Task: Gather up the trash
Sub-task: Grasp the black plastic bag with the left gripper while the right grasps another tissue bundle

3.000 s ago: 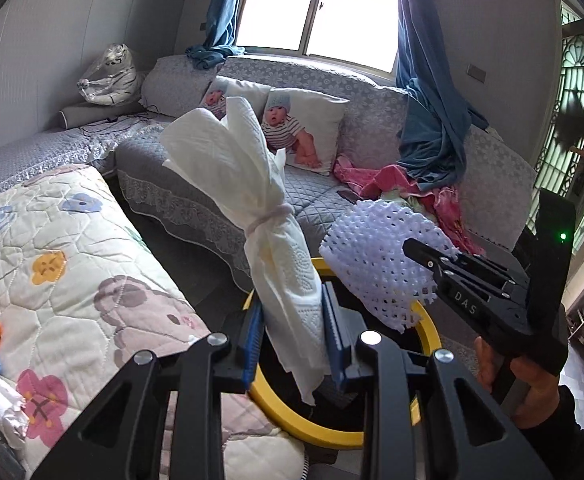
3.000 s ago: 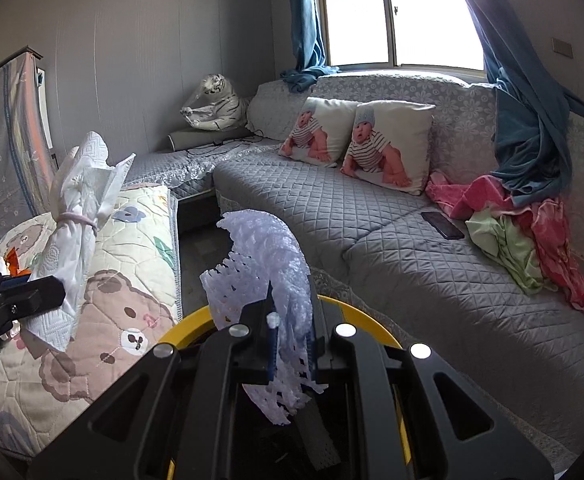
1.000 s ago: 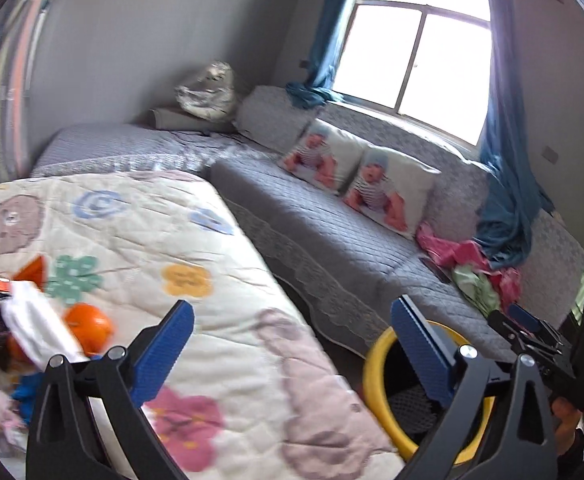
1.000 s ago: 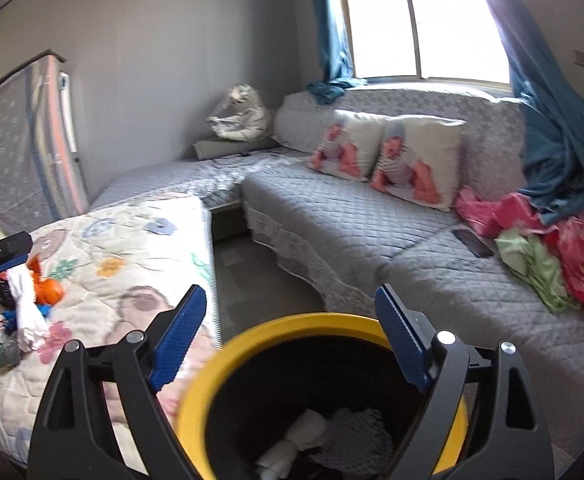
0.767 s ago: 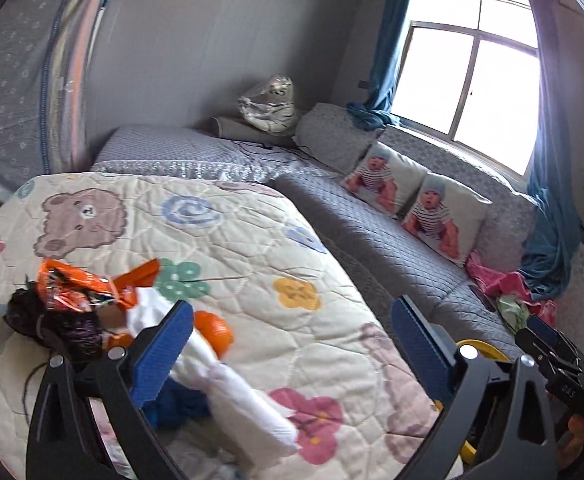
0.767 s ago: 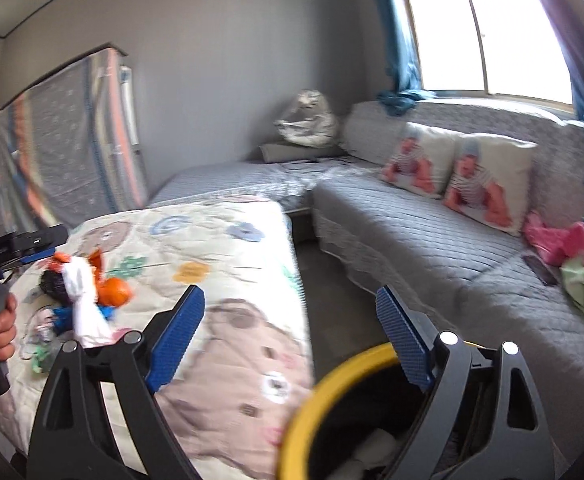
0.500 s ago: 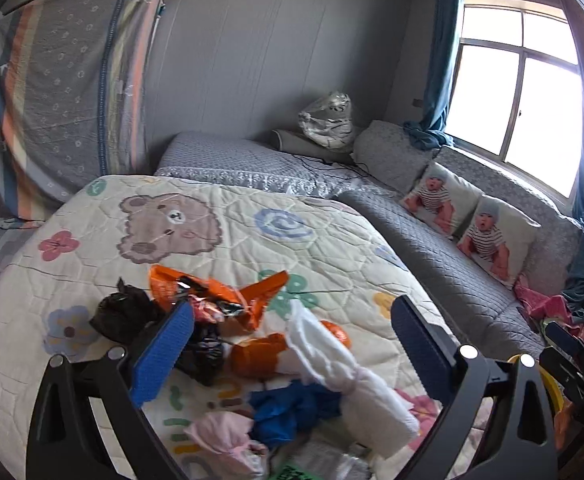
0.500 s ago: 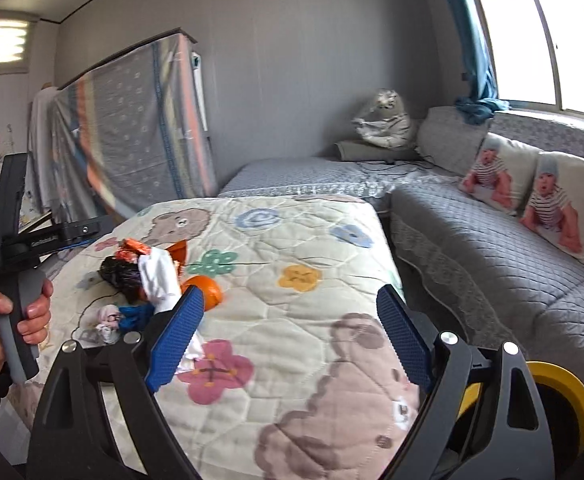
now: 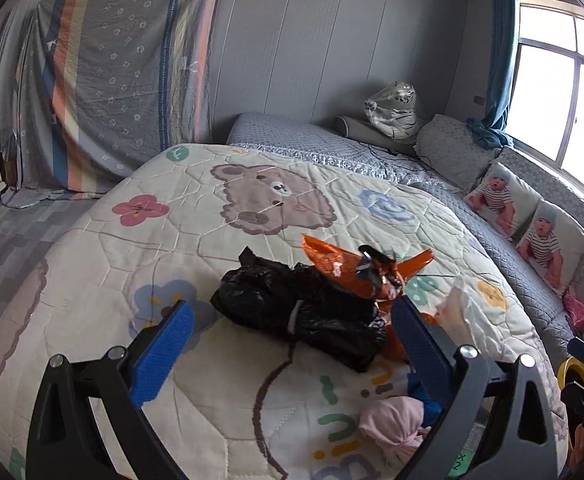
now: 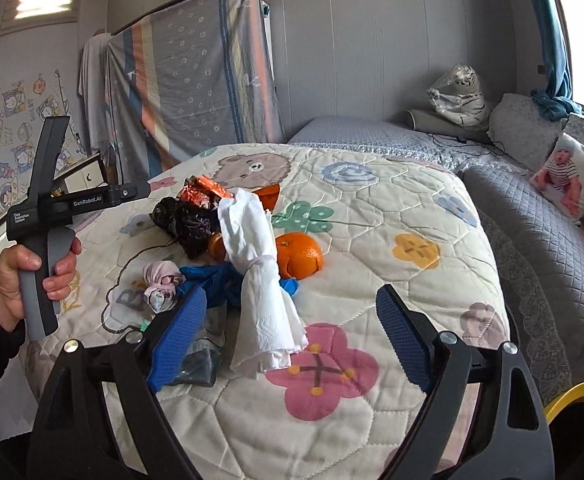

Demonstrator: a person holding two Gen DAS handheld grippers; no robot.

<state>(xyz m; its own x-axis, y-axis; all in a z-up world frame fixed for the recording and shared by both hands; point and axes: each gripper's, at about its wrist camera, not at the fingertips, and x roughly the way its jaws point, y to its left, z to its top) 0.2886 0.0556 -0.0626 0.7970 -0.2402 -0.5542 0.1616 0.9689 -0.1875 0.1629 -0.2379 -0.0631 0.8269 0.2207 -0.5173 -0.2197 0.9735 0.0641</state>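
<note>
Two claws: left claw [image 9: 289,336] and right claw [image 10: 287,340] both gaped wide, nothing between the pads.
Change: three seconds back each held trash over the yellow bin [image 10: 580,398]; both were since emptied and swung back to the bed [image 10: 392,208].
Trash pile: on the quilt; black bag [image 9: 300,304] centred ahead of left claw, orange wrapper [image 9: 356,268] touching it at 1 o'clock.
Right view: tied white tissue bundle [image 10: 261,276] at 12 o'clock between the pads, untouched; orange [image 10: 300,256] just beside at 1 o'clock, blue scrap [image 10: 215,280] at 10 o'clock.
Bin: rim at 4 o'clock, off the bed.
Judgement: next pickup round starting; several pieces left.
</note>
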